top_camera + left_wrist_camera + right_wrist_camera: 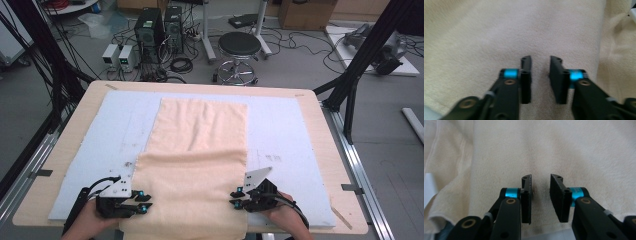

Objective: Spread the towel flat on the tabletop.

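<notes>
A cream towel point(197, 165) lies lengthwise on the table, its near part folded over into a second layer whose edge crosses at mid-length. My left gripper point(145, 201) sits at the towel's near left edge, jaws pointing inward over the cloth. My right gripper point(234, 198) sits at the near right edge, pointing inward too. In the left gripper view the gripper point(540, 62) stands open over the towel point(499, 32), nothing between the jaws. In the right gripper view the gripper point(541, 180) is open as well, just above the towel point(584, 152).
A pale blue mat point(285, 125) covers the wooden table point(320, 130) under the towel. Beyond the far edge stand a black stool point(239, 55), computer towers point(150, 30) and cables on the floor. Black frame posts point(365, 55) rise at both sides.
</notes>
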`<state>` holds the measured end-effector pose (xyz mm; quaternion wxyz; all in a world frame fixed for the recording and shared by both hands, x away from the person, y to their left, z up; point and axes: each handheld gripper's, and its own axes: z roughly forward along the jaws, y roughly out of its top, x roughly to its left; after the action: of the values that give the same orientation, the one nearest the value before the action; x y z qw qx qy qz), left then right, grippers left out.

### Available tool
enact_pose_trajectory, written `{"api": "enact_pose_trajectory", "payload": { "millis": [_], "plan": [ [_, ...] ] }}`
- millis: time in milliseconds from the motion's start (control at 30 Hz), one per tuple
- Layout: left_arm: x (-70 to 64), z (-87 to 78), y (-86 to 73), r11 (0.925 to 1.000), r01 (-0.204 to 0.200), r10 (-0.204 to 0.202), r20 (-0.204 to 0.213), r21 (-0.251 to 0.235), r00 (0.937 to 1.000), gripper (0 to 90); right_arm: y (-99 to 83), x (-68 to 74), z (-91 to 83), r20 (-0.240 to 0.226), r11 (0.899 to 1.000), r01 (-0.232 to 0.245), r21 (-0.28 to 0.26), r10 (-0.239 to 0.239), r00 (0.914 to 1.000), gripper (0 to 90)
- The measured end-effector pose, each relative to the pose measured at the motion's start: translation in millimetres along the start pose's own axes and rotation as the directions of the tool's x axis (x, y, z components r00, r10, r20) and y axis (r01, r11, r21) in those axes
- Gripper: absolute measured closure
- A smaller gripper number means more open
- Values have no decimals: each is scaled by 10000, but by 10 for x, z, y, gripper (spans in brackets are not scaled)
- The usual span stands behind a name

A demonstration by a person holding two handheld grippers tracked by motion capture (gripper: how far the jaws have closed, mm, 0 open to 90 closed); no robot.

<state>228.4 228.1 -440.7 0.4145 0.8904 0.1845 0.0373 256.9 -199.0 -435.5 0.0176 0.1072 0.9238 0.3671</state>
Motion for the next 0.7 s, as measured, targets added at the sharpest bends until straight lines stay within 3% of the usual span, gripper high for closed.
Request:
{"api": "enact_pose_trajectory", "payload": {
  "millis": [33,167,267,333,400,467,533,700],
  "plan": [
    [-1,-5,9,10000,-6,5,97,92,10000,846,-3,4,-1,-103,10000,-29,-1,29,9999,863],
    [-133,-55,21,9993,-225,211,492,294,9986,868,20,106,-45,-283,9993,355,90,-352,9990,872],
    [-328,-194,7,9995,-319,314,917,47,9953,868,16,254,-153,-558,9988,439,-222,-451,9974,870],
    [-434,-271,-1,9986,-517,526,888,-133,9947,862,20,365,-252,-736,9974,545,-479,-579,9956,836],
    [-478,-327,9,9983,-399,436,921,-415,9948,816,34,433,-330,-706,9964,563,-641,-608,9956,762],
    [-459,-335,45,9971,-432,474,657,-632,9967,754,55,410,-391,-298,9943,462,-960,-492,9983,712],
    [-372,-290,95,9967,-443,467,330,-687,9984,693,63,332,-387,42,9955,210,-927,-207,9998,678],
    [-161,-125,163,9975,-532,524,-182,-466,9985,639,34,151,-184,133,9990,70,-431,-64,9999,649]
  ]
}}
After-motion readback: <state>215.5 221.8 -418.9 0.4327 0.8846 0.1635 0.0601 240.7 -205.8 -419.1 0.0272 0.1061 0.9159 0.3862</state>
